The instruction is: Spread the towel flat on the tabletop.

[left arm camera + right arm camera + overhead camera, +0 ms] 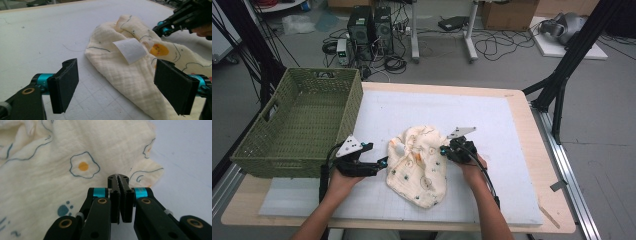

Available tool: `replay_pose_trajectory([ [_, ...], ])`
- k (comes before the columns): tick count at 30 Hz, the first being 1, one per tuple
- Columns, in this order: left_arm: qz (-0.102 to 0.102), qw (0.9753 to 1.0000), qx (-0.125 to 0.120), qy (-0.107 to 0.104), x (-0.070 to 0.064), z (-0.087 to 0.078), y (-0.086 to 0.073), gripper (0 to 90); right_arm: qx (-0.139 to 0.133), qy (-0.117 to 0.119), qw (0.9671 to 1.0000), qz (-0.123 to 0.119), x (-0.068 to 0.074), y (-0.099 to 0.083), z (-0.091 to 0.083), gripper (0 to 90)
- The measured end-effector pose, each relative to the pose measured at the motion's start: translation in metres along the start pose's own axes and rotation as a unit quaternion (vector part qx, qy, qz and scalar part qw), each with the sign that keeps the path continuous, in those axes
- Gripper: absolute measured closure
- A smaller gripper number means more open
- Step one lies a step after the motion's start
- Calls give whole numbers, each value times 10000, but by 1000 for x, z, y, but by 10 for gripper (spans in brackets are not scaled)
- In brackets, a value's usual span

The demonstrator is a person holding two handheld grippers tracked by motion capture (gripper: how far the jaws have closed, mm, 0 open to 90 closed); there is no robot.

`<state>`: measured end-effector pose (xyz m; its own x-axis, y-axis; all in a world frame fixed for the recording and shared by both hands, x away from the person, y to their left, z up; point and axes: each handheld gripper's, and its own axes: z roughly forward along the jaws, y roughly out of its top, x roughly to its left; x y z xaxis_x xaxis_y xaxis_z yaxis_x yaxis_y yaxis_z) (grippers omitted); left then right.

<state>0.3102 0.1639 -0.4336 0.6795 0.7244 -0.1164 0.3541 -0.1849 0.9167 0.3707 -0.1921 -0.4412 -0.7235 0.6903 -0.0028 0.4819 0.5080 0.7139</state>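
A cream muslin cloth (419, 167) printed with fried eggs and paw marks lies crumpled in the middle of the white mat (492, 125). In the left gripper view the cloth (120, 67) shows a white label (130, 50) on top. My left gripper (119, 86) stands open at the cloth's left edge, its pads (63, 85) wide apart with cloth between them, untouched. My right gripper (118, 178) is shut, its tips at the cloth's (50, 170) right edge; no fabric shows between the jaws. From above, the left gripper (384, 161) and right gripper (443, 150) flank the cloth.
A green woven basket (292, 150) stands at the table's left side, partly over the mat. Bare mat lies beyond and to the right of the cloth. The wooden table edge (532, 150) runs along the right. Cables and computer cases sit on the floor behind.
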Motion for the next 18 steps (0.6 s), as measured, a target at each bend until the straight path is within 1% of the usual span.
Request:
replay_pose_trajectory([
  [1, 2, 10000, -34, 16, -1, 0, 0, 224, -2, -45, 10000, -25, -1, -4, -4, 888],
  [2, 15, 10000, -44, 37, -1, 0, 1, 230, 31, -93, 10000, 9, -2, -7, -9, 888],
  [3, 19, 10000, -52, 39, -2, 0, 1, 229, 3, -165, 9999, 15, -2, -11, -14, 888],
  [6, 61, 10000, -19, 28, -3, 0, 1, 230, -127, -230, 9996, 115, -3, -22, -29, 888],
  [7, 57, 10000, -34, 6, -4, 1, 1, 234, -152, -281, 9994, 142, -2, -26, -34, 888],
  [8, 104, 9999, -17, -42, -4, 1, 1, 249, -115, -314, 9993, 144, -2, -30, -39, 888],
  [9, 106, 9999, -10, -79, -4, 1, 0, 280, -91, -380, 9992, 91, -1, -35, -43, 887],
  [11, 110, 9999, 39, -107, -5, 2, 0, 291, -92, -459, 9988, 140, 1, -46, -52, 888],
  [14, 126, 9997, 112, -192, -6, 5, 0, 313, -91, -543, 9983, 171, 6, -62, -65, 888],
  [15, 123, 9995, 129, -250, -7, 6, 0, 327, -95, -587, 9981, 171, 6, -66, -69, 888],
  [17, 174, 9992, 175, -312, -9, 7, 0, 401, -80, -646, 9977, 172, 8, -71, -77, 888],
  [18, 197, 9991, 199, -323, -10, 8, 0, 415, -69, -668, 9976, 182, 8, -73, -80, 888],
])
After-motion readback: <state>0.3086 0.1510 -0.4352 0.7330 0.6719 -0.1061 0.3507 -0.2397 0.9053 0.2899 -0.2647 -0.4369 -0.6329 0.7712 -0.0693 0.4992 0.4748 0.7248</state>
